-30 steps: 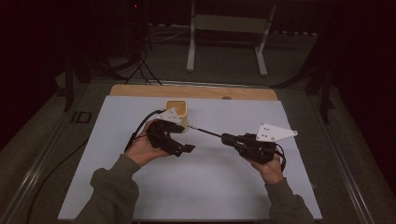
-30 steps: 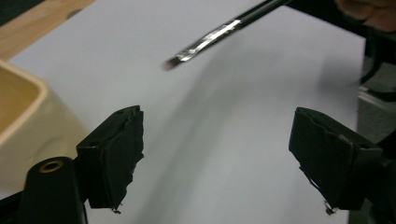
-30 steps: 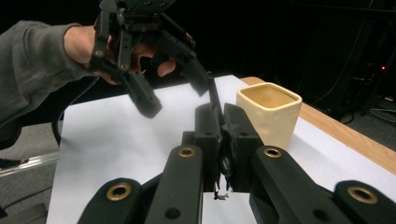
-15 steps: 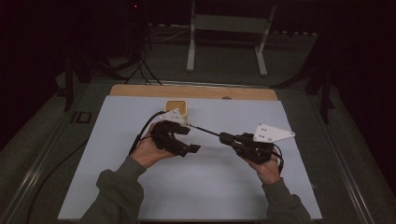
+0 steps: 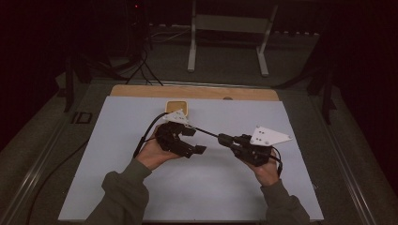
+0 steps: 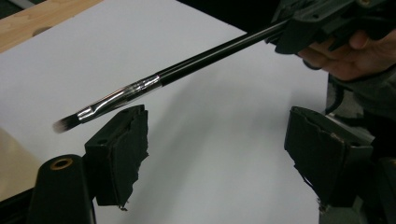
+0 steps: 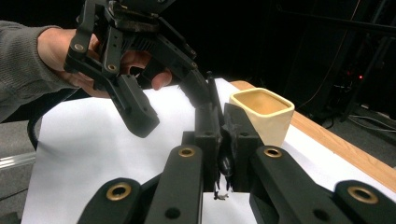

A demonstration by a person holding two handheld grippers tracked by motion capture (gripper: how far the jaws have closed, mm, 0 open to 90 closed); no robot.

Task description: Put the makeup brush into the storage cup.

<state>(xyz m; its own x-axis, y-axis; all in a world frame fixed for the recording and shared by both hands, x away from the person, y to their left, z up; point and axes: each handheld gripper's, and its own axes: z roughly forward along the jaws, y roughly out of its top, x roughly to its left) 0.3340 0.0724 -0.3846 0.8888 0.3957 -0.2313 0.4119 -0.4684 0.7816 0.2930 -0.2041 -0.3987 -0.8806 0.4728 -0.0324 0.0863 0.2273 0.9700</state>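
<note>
Over white sheet | right claw grips brush, handle end hidden | left claw released

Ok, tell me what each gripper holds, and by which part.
The right gripper clamps a thin brush by the end of its black handle. The left gripper is open and holds nothing.

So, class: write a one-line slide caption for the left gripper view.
Open left gripper beneath a black brush held out by the right gripper.

brush: glossy black handle, shiny metal ferrule; cup matt.
</note>
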